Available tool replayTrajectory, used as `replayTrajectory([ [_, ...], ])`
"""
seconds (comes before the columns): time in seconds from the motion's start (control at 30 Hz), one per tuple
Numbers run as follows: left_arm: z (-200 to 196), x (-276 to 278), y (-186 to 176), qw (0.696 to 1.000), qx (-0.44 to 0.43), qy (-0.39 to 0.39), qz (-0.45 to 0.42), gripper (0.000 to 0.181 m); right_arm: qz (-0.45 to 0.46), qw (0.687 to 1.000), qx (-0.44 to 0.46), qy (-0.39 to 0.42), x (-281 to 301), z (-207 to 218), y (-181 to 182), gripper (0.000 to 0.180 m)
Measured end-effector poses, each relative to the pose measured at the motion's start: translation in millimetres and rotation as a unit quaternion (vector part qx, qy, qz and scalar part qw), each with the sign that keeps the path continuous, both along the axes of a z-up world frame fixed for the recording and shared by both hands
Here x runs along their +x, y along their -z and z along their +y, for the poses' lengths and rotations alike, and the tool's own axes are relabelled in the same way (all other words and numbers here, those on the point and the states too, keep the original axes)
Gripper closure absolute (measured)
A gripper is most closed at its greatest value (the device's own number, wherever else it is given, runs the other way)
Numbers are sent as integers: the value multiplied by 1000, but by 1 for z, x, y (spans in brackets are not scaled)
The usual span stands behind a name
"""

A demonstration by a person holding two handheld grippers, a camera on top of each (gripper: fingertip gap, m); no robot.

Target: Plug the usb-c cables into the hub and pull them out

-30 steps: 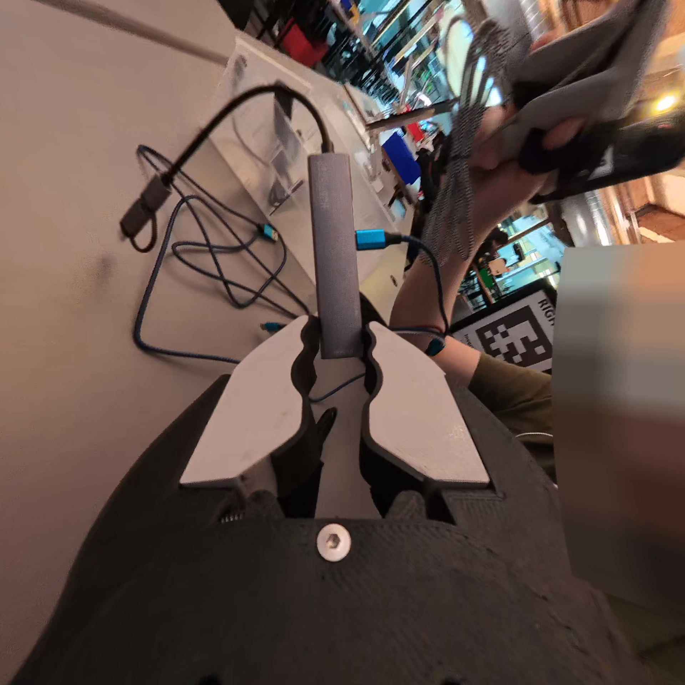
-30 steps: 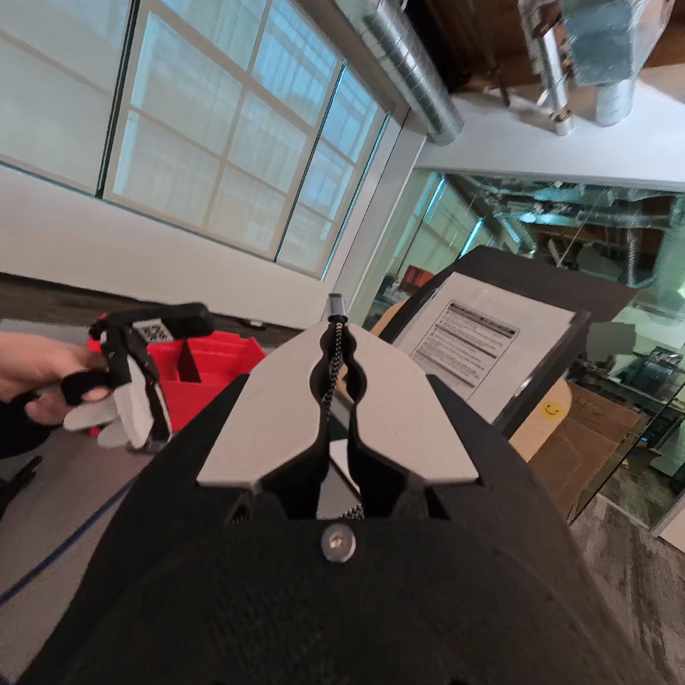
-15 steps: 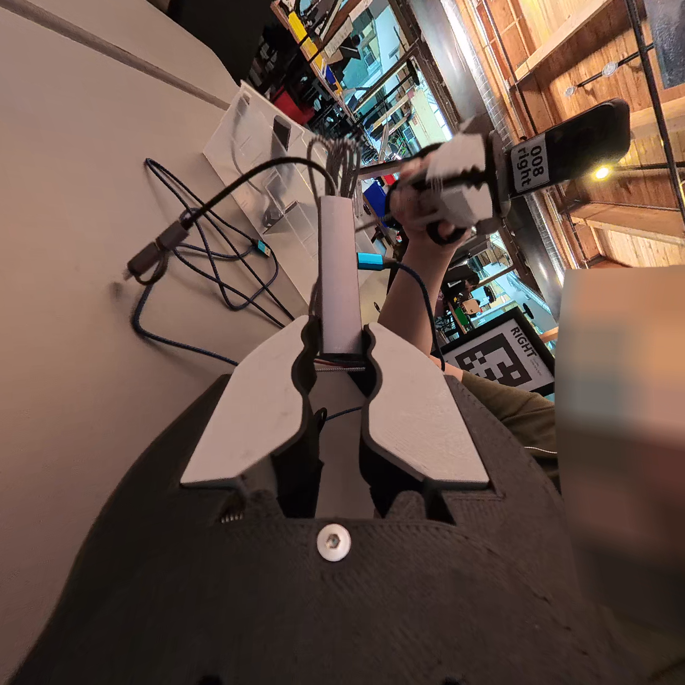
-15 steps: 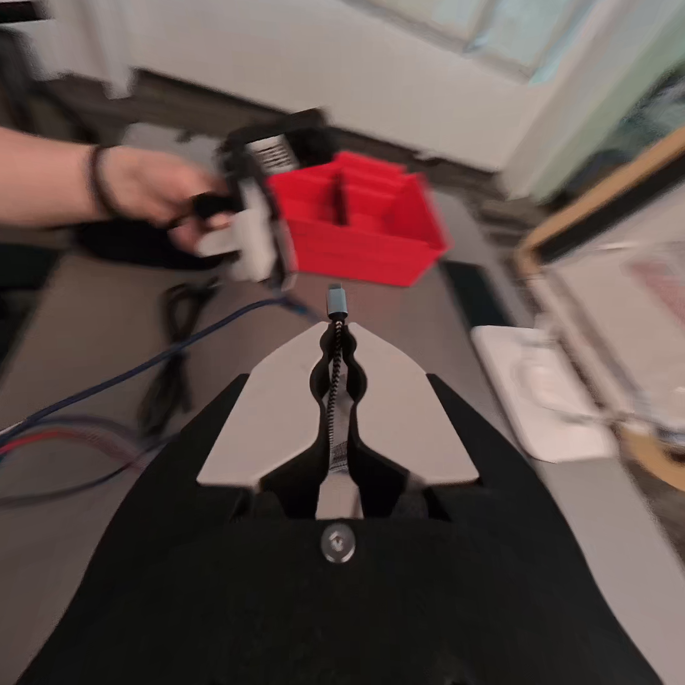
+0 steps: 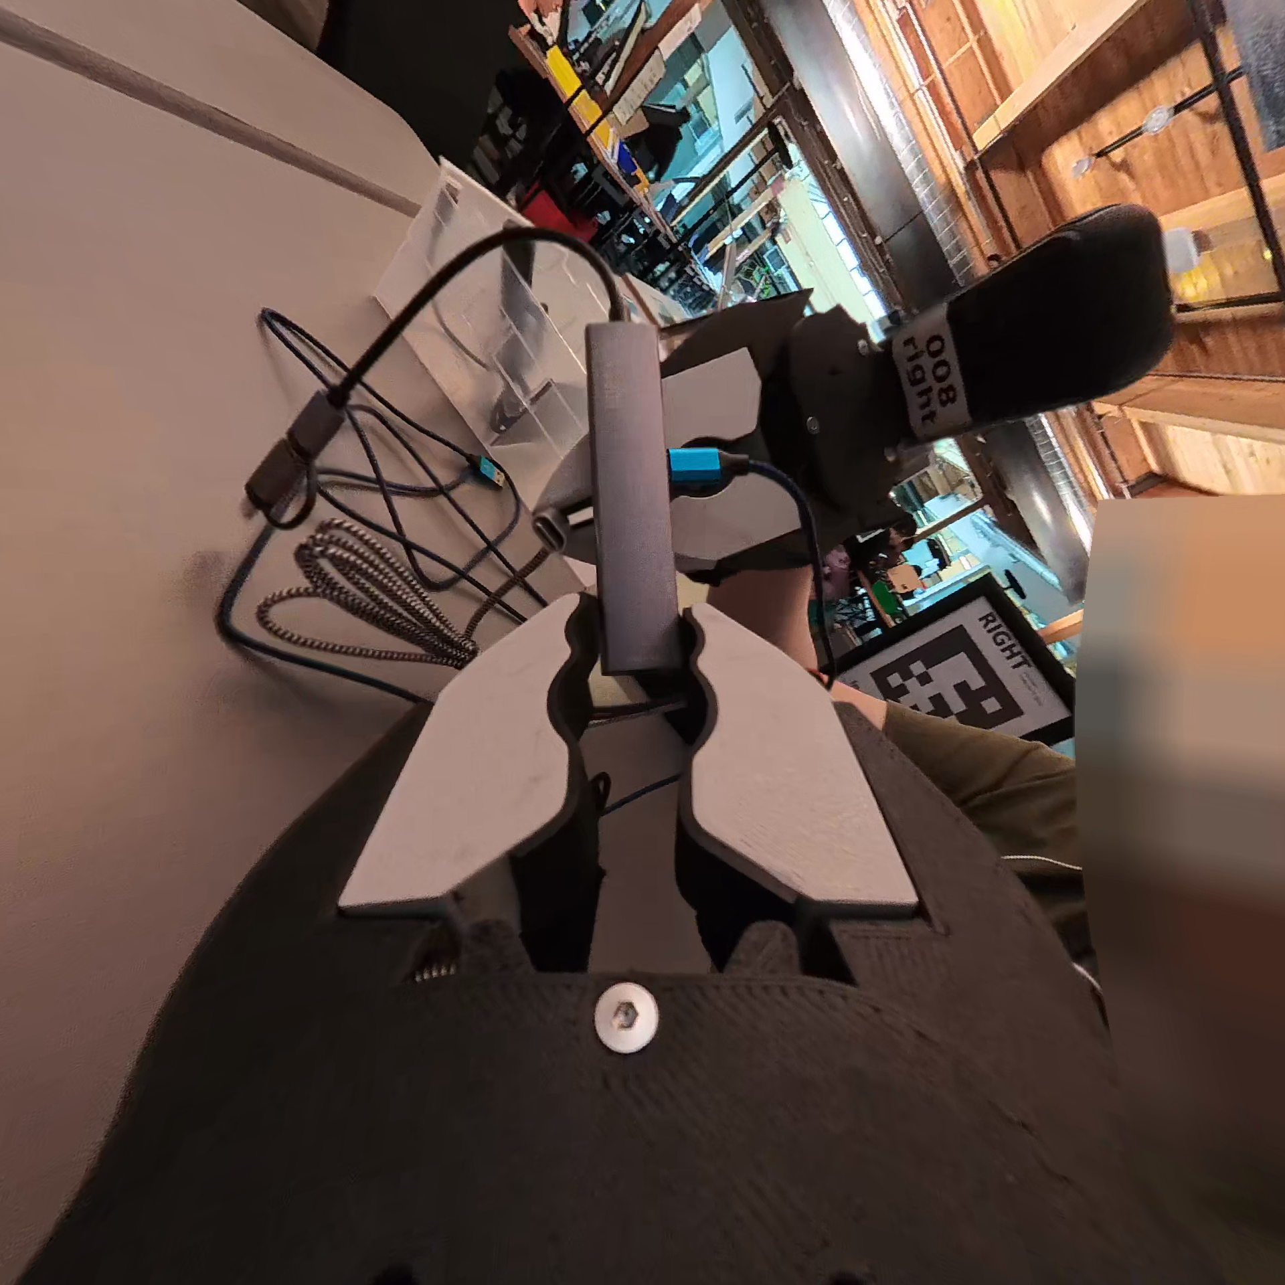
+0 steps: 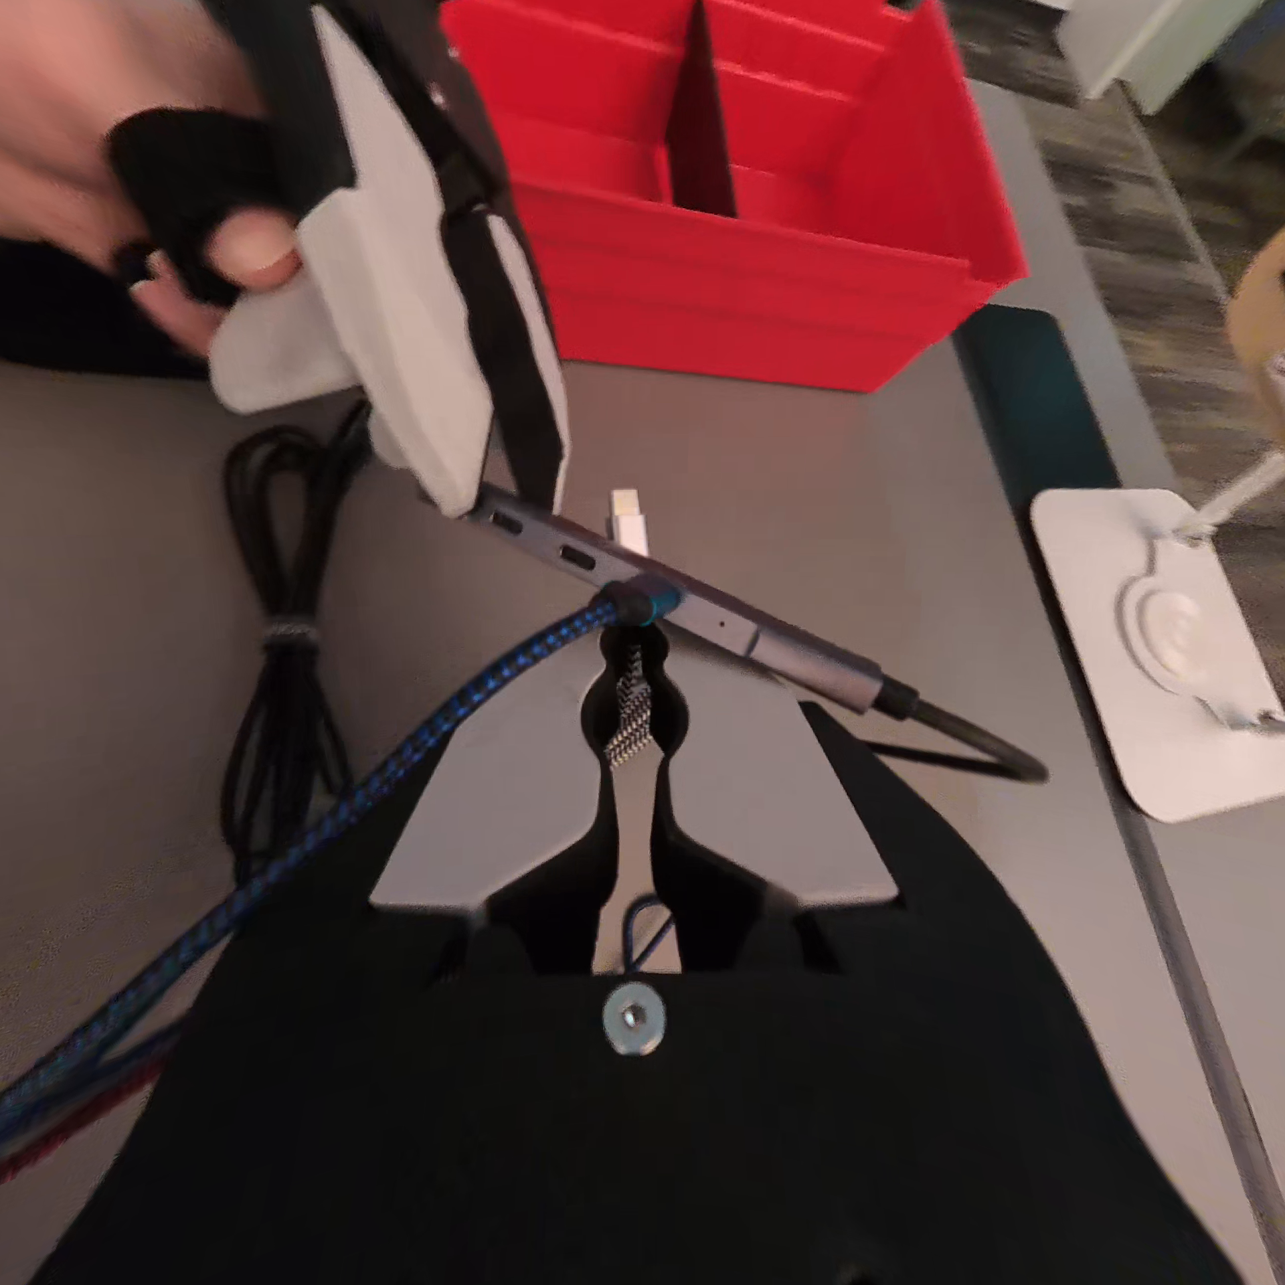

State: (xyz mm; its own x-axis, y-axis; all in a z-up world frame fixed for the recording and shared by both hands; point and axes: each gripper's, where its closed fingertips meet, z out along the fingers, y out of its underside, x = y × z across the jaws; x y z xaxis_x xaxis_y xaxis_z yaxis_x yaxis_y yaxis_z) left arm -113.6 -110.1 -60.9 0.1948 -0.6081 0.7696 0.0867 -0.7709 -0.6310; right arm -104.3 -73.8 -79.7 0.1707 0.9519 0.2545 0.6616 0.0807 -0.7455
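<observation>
My left gripper (image 5: 636,622) is shut on the near end of a slim grey hub (image 5: 629,487) and holds it above the table. A blue plug (image 5: 695,469) sits in a port on the hub's side. My right gripper (image 6: 634,629) is shut on a grey braided cable (image 6: 629,702). Its silver plug (image 6: 629,521) pokes out past the far side of the hub (image 6: 591,556), not in a port. In the left wrist view that plug (image 5: 553,532) shows left of the hub, and the right gripper's fingers (image 5: 716,396) lie behind it. Two side ports (image 6: 577,556) are empty.
A red divided bin (image 6: 730,243) stands beyond the hub. A tied black cable bundle (image 6: 285,626) lies at the left and a white stand base (image 6: 1182,640) at the right. The blue cable (image 6: 348,786) crosses my right gripper. Grey braided loops (image 5: 368,605) and the hub's adapter (image 5: 299,452) lie on the table. Some 4 cm of space lies between my two pairs of fingers.
My right gripper has swung down from facing the windows and ceiling and has come up to the hub with the grey cable. The left gripper has kept hold of the hub.
</observation>
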Motion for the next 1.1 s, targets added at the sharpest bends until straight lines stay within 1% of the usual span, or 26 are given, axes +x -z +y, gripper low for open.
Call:
replayTrajectory([
  [0.03, 1, 1, 0, 1000, 7, -7, 3, 159, 1, 1000, 6, 18, -1, 3, -1, 177],
  [0.1, 5, 3, 1, 1000, 17, -24, 8, 158, -3, 998, 25, 56, -1, 10, -3, 177],
  [0.2, 5, 13, 8, 999, 25, -34, 23, 158, -28, 991, 79, 106, 5, 22, -4, 177],
  [0.27, 6, 20, 11, 999, 25, -36, 21, 158, -18, 989, 81, 119, 2, 22, -6, 178],
  [0.43, 13, 35, 12, 999, 23, -41, -9, 158, 14, 990, 67, 123, -2, 23, -8, 177],
  [0.53, 18, 40, 12, 997, 41, -51, -35, 158, 30, 990, 59, 121, -1, 24, -11, 177],
  [0.6, 20, 41, 12, 996, 61, -62, -37, 158, 38, 991, 50, 119, -1, 26, -11, 177],
  [0.73, 24, 40, 10, 990, 116, -83, -9, 159, 59, 992, 25, 107, 1, 27, -13, 177],
  [1.0, 27, 32, 0, 972, 186, -124, 67, 159, 47, 989, 102, 101, 3, 33, -19, 177],
  [1.1, 28, 30, -2, 963, 208, -147, 84, 159, 62, 987, 103, 102, 0, 33, -22, 177],
])
